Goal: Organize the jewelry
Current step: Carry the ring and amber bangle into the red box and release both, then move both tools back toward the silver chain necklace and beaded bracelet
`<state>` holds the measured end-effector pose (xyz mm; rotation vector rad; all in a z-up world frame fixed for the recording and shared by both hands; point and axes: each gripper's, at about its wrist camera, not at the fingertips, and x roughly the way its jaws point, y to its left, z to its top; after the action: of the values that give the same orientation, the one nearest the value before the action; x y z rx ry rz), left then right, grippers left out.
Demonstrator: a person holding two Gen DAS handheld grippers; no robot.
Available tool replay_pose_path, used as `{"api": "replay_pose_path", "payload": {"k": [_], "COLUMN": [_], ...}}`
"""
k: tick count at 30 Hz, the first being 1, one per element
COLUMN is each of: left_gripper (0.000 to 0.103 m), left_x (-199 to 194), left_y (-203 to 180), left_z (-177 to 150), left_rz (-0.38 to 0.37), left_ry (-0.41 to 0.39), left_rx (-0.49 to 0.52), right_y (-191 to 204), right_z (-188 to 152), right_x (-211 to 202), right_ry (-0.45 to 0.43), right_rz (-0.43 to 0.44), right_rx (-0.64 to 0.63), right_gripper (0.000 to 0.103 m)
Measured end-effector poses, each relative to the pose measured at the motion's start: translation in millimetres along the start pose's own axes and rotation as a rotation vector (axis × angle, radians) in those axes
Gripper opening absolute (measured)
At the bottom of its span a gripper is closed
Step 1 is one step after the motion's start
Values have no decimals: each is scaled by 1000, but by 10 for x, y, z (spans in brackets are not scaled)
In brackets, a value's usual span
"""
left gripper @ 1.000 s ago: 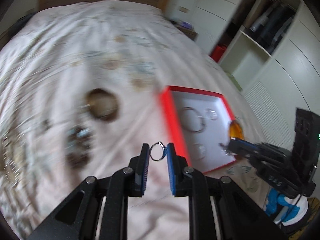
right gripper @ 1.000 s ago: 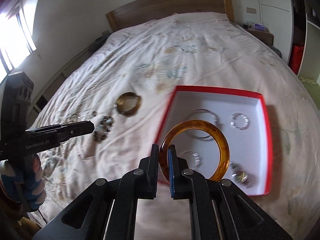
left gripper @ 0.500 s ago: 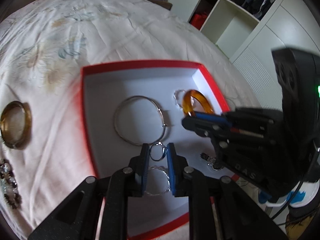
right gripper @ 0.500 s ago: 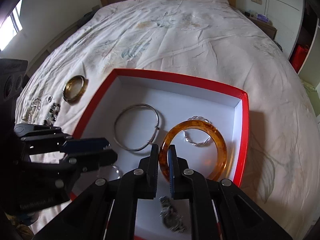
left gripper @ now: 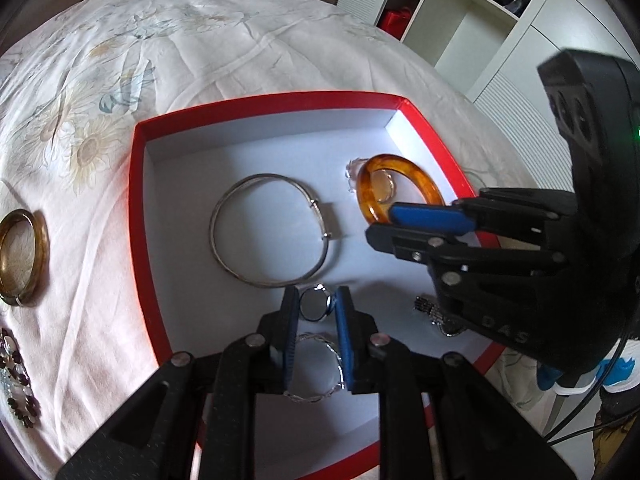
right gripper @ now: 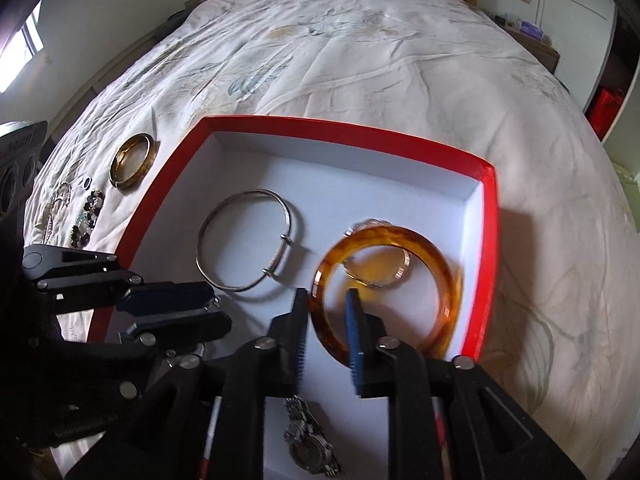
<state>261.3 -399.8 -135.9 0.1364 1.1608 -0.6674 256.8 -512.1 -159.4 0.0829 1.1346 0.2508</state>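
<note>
A bed [right gripper: 400, 60] with a pale floral bedspread carries everything. Directly on it lie a red-rimmed shallow box [right gripper: 489, 216] with a white floor, a brownish-gold bangle [right gripper: 132, 160] just beside the box's left wall, and a dark beaded piece [right gripper: 86, 218] near that bangle.

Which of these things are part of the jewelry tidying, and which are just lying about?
Part of the job:
- red box
- amber bangle, between the opening right tongs
- small ring in left tongs
- silver bangle
- brown bangle

Just there:
- bedspread
- wardrobe shelves
</note>
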Motion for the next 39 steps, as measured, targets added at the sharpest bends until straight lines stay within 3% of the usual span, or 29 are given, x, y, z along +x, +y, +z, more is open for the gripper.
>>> {"api": "replay_pose_path", "payload": {"k": [3, 8, 15, 18, 26, 39], "left_gripper": [19, 33, 34, 34, 34, 35], "left_x": [-34, -183, -551, -794, -1387, -2211], "left_y": [-12, -35, -106, -135, -35, 503], "left_z": [-12, -48, -96, -185, -643, -1582], "left_rz": [3, -6, -14, -8, 67, 218], "left_ry": [2, -12, -48, -83, -145, -245], "left_rx": [6, -4, -2, -5, -34, -126], "right_y": [-3, -4, 114, 262, 842, 1862], "right_z": [-39, -161, -438, -576, -858, -1109], "right_x": [-132, -421, -854, -1088, -1591, -1955], "right_ry": [-26, -68, -119, -156, -244, -323], "right_rz": [3, -6, -38, -68, -146, -224], "right_rx": [17, 60, 110, 128, 140, 5], "right_gripper": [24, 24, 24, 36, 41, 52]}}
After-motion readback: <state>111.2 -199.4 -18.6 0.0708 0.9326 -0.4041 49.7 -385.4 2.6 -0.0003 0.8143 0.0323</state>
